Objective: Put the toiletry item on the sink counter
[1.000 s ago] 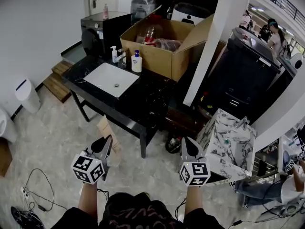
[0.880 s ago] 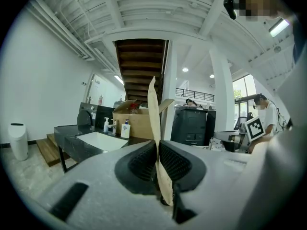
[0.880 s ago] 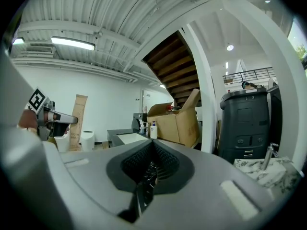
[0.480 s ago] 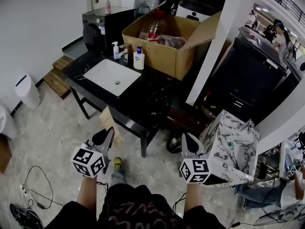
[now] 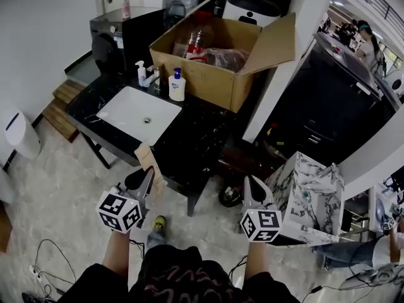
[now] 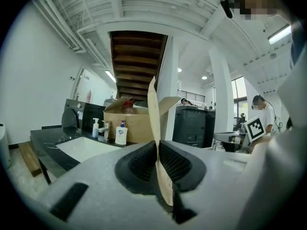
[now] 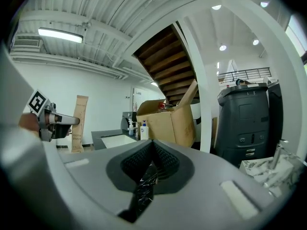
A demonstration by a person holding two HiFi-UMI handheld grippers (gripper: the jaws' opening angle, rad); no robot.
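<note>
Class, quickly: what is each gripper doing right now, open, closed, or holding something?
The left gripper is closed on a flat brown paper pack.
The right gripper is closed, with nothing between its jaws.

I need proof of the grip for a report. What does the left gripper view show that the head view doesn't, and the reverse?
Only the left gripper view: the left tool's pads closed on the thin edge of the brown paper packet, and the ribbed white ceiling.
Only the head view: that tool's marker cube, the person's left forearm and the basin's drain.
Both: the black sink counter, the white basin, the blue-capped pump bottle and the open cardboard box.
</note>
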